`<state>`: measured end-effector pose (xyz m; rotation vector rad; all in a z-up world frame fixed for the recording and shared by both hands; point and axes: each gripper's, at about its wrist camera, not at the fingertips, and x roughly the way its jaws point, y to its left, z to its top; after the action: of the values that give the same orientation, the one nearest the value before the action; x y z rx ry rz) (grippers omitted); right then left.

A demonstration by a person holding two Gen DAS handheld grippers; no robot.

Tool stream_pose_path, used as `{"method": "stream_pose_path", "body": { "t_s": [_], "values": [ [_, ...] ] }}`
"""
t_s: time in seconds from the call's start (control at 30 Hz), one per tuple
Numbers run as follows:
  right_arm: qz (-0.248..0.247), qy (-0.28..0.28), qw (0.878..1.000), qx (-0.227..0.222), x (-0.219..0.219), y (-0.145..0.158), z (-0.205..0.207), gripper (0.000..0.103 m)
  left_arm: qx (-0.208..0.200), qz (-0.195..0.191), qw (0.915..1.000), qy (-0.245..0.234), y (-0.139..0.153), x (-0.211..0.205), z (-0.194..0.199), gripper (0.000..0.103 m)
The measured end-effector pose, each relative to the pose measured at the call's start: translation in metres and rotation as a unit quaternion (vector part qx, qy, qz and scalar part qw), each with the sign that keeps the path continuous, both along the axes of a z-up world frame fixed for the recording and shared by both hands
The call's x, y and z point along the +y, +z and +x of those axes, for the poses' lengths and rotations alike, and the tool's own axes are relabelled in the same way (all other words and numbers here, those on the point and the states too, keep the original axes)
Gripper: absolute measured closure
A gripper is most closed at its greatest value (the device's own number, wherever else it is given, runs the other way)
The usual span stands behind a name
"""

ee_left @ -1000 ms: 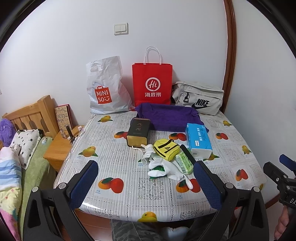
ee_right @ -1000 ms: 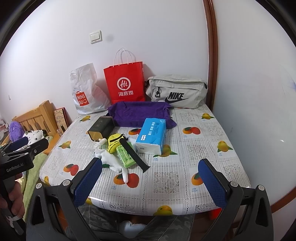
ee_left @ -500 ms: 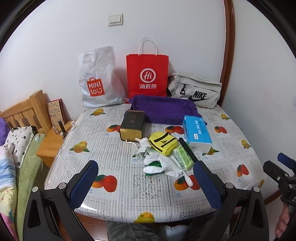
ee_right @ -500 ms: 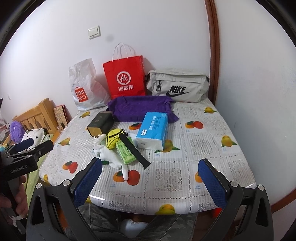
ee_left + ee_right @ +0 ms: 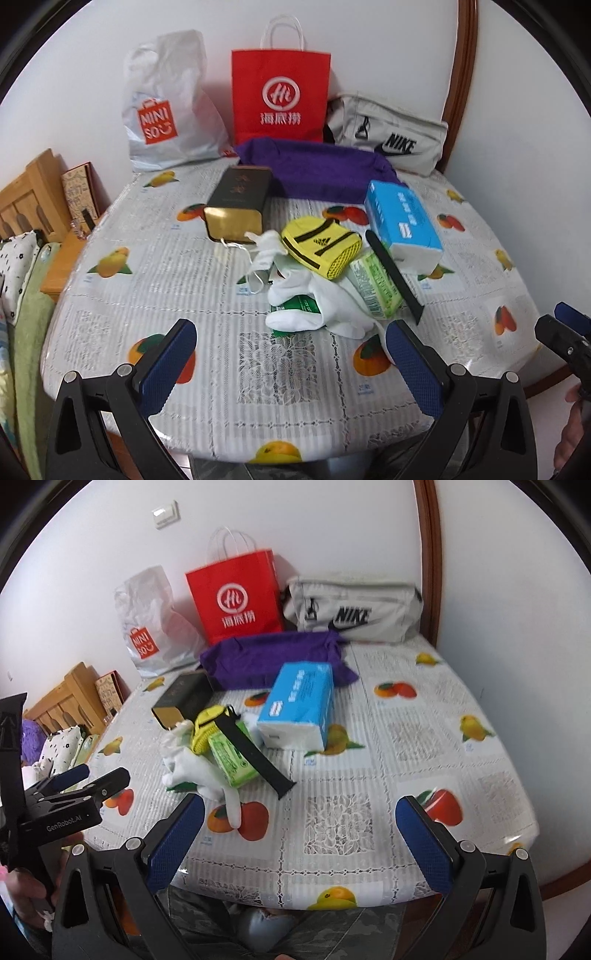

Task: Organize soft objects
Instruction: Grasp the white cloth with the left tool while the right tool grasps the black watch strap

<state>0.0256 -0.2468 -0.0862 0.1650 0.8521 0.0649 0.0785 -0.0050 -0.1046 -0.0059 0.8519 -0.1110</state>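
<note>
Approaching step: both grippers hover at the near edge of the desk [image 5: 155,266], nothing held.

- Left gripper [image 5: 291,358]: fingers spread wide, empty, just short of the pile.
- Right gripper [image 5: 299,834]: fingers spread wide, empty, to the pile's right.
- Landmark: yellow pouch [image 5: 320,248], mid-desk, top of the pile.
- White gloves [image 5: 314,302]: touching the pouch, on its near side; a green packet [image 5: 297,305] is partly wrapped in them.
- Mask [image 5: 264,254]: just left of the pouch, its loop trailing.
- Green tissue pack [image 5: 373,284] and black strap [image 5: 393,275]: right of the pouch, strap lying over the pack.
- Blue tissue pack [image 5: 402,219]: right of and behind the pouch.
- Dark box [image 5: 236,203]: left of and behind it.
- Purple cloth [image 5: 321,170]: behind, before the bags.

Judged next: one gripper lowers to the gloves, nearest of the soft things, and closes on loose fabric alone, not the packet within.
</note>
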Motion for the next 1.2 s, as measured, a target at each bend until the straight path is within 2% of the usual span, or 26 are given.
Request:
{"method": "stream_pose_path", "body": {
  "t_s": [0.17,0.37,0.63,0.7,0.77,0.9,0.93,1.13,1.2],
  "values": [
    [0.000,0.001,1.000,0.025,0.000,-0.022,0.019,0.001,0.011,0.008,0.9998,-0.011,-0.019,-0.003,0.024,0.000],
    [0.000,0.007,0.999,0.051,-0.003,-0.049,0.039,0.001,0.000,0.001,1.0000,0.008,-0.023,0.015,0.062,0.000],
    [0.017,0.018,0.997,0.072,-0.004,-0.077,0.066,0.002,0.011,-0.007,0.9999,0.009,-0.038,0.021,0.114,0.000],
    [0.015,0.025,0.997,0.072,-0.001,-0.081,0.071,0.002,0.022,-0.015,0.9996,0.004,-0.046,0.021,0.126,0.005],
    [0.012,0.032,0.997,0.075,0.002,-0.086,0.078,0.005,0.031,-0.021,0.9993,-0.002,-0.054,0.022,0.134,0.020],
    [0.021,0.047,0.995,0.084,0.004,-0.096,0.090,0.011,0.052,-0.037,0.9979,-0.009,-0.068,0.026,0.149,0.038],
    [0.025,0.049,0.995,0.086,0.004,-0.098,0.092,0.012,0.061,-0.040,0.9973,-0.012,-0.072,0.028,0.153,0.046],
    [0.020,0.063,0.994,0.086,0.010,-0.107,0.105,0.013,0.080,-0.071,0.9939,-0.027,-0.085,0.034,0.167,0.077],
    [0.015,0.072,0.994,0.086,0.014,-0.110,0.110,0.014,0.083,-0.079,0.9928,-0.034,-0.086,0.034,0.167,0.080]
  ]
}}
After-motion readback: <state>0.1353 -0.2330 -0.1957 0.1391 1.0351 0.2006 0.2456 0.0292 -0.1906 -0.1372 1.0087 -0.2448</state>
